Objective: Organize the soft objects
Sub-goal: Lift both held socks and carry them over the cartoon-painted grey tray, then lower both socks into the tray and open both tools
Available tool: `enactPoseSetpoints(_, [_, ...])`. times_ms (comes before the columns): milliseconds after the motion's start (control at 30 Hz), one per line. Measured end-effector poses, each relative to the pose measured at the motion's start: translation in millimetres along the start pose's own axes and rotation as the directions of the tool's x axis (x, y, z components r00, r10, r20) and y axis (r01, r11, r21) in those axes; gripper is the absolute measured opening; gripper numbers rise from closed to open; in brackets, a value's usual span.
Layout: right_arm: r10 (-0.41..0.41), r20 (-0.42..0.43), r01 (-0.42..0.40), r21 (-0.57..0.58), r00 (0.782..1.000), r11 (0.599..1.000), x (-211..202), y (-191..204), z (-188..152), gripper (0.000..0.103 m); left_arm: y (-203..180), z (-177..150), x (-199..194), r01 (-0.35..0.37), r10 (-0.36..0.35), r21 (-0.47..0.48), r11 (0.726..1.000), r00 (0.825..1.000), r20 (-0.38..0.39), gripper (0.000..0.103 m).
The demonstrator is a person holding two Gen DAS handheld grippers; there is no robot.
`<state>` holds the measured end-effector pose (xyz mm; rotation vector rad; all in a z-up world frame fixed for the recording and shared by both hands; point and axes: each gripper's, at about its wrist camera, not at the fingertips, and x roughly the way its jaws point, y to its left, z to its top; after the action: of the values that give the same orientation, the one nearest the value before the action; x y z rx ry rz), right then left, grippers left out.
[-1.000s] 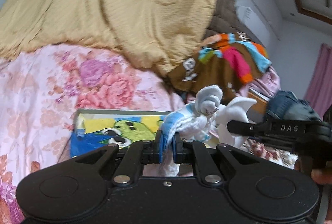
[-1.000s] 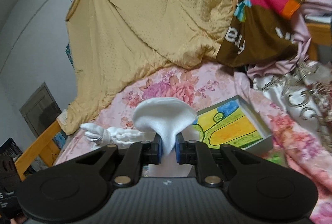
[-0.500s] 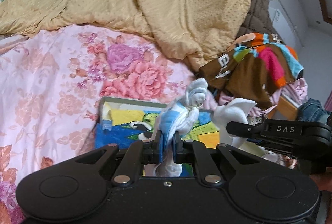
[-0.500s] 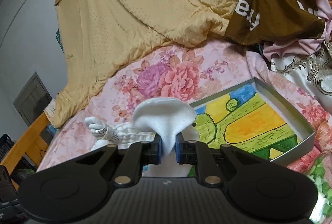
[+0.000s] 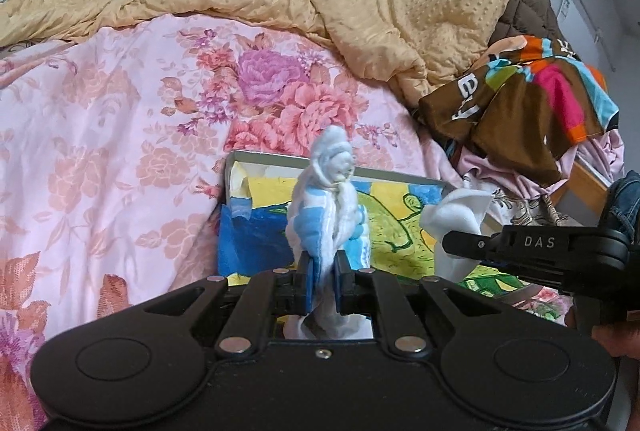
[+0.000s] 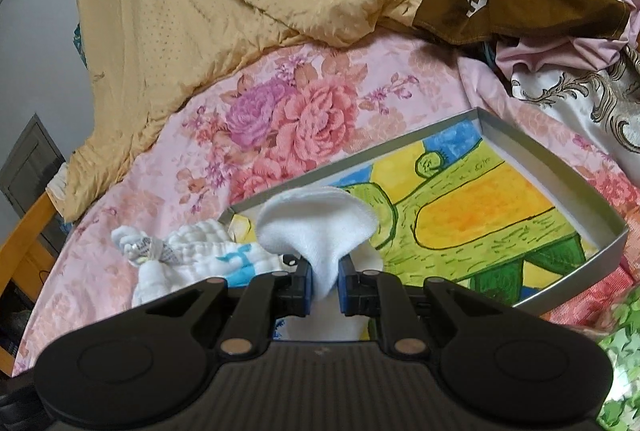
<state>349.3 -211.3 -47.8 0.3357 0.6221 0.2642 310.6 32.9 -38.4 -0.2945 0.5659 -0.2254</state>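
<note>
Both grippers have dropped toward the painted tray [image 6: 608,235] on the bed. My left gripper [image 5: 322,281] pinches the blue-and-white cloth [image 5: 324,215], its fingers easing apart; my right gripper [image 6: 324,285] clamps the white sock [image 6: 316,227] narrowly, probably for laying both inside.

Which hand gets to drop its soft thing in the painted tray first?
Probably right: the right gripper pinches the white cloth over the tray. The left gripper's blue-white cloth hangs nearer the tray's end.

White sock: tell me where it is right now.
In the right wrist view the white sock is pinched in the right hand-held gripper, just over the painted tray's near-left corner, right of the blue-and-white cloth.
</note>
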Motion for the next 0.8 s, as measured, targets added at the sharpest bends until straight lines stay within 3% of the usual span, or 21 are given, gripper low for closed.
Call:
enactPoseSetpoints(367, [-0.022,-0.027,0.021,-0.045,0.999,0.999,3,6,-5,0.03,0,-1,0,-0.067,0.067,0.001,0.998,0.997,-0.033,0.016])
enactPoseSetpoints(533, [-0.031,-0.026,0.03,-0.059,0.999,0.998,0,8,-6,0.048,-3,-1,-1,-0.08,0.08,0.006,0.997,0.996,-0.049,0.029])
enactPoseSetpoints(800, [-0.033,-0.004,0.033,-0.08,0.999,0.996,-14,11,-4,0.066,-9,-4,-10,-0.075,0.076,0.021,0.997,0.995,-0.059,0.049])
